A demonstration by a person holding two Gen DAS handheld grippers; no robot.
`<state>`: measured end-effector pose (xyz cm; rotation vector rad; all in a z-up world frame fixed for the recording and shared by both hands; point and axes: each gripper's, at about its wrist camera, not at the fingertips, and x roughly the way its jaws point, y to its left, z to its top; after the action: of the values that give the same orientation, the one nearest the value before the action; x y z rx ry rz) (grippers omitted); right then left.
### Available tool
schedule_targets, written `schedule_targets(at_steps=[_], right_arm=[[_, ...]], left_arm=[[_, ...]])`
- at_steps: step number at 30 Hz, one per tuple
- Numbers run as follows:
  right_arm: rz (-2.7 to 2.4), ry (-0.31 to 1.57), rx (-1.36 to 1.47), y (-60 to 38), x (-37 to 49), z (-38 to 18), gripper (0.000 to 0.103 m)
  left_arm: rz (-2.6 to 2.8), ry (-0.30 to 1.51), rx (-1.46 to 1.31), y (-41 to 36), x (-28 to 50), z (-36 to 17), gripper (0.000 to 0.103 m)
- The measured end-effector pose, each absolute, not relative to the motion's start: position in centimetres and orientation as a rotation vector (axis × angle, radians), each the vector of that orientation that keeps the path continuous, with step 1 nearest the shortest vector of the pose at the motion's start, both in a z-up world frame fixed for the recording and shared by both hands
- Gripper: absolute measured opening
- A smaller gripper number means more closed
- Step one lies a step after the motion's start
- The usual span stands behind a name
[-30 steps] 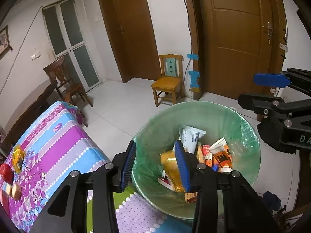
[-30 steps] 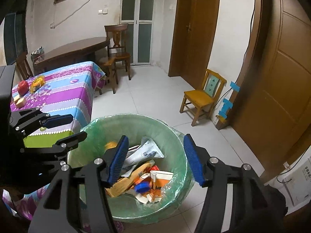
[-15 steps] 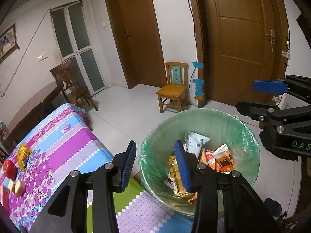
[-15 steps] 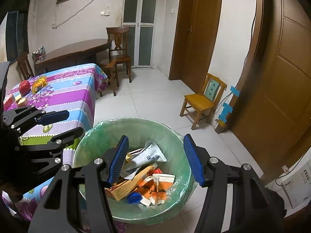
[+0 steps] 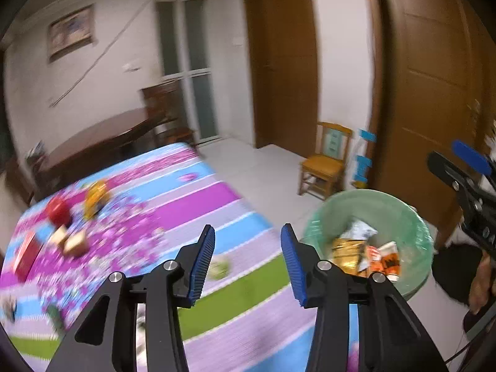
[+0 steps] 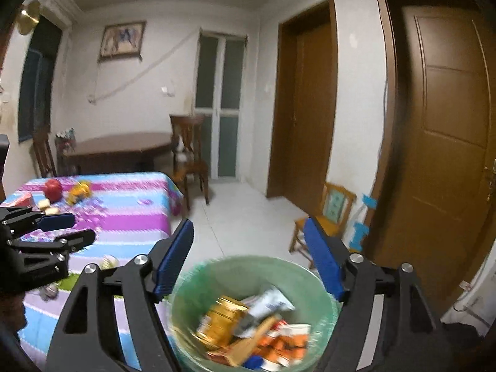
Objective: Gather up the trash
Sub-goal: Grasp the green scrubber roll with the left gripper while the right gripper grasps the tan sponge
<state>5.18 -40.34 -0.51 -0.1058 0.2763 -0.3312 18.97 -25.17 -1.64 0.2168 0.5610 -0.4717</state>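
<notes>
The bin [image 6: 251,307] stands on the floor just right of the table [image 6: 130,217], wrappers [image 6: 248,331] inside it. A small chair [image 6: 328,217] sits behind it, beside the door [image 6: 446,142].

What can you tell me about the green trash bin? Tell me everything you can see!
The trash bin is round and open at the top, lined with a thin, see-through green plastic bag that folds over its rim. It stands upright on the pale tiled floor, next to the table with the striped, flowery tablecloth. Inside lies a pile of rubbish: a golden-yellow packet, a white wrapper, and orange-and-white cartons. Nothing is gripping it. The picture is blurry, so printing can't be read.
</notes>
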Motion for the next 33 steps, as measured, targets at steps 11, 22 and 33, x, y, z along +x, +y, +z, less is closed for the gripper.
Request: schedule_targets(at_steps=[11, 22, 33], right_arm=[[-0.174, 0.226, -0.190, -31.6, 7.8, -2.2, 0.083], [0.033, 0.367, -0.241, -24.9, 10.9, -4.8, 0.083], [0.334, 0.613, -0.334, -18.6, 23.0, -4.3, 0.083]], left_arm=[[-0.189, 0.601, 0.078, -8.6, 19.6, -1.5, 0.051], [0.029, 0.759, -0.147, 8.4, 20.3, -5.1, 0.056], [-0.035, 0.873, -0.157, 5.1, 23.3, -8.6, 0.055]])
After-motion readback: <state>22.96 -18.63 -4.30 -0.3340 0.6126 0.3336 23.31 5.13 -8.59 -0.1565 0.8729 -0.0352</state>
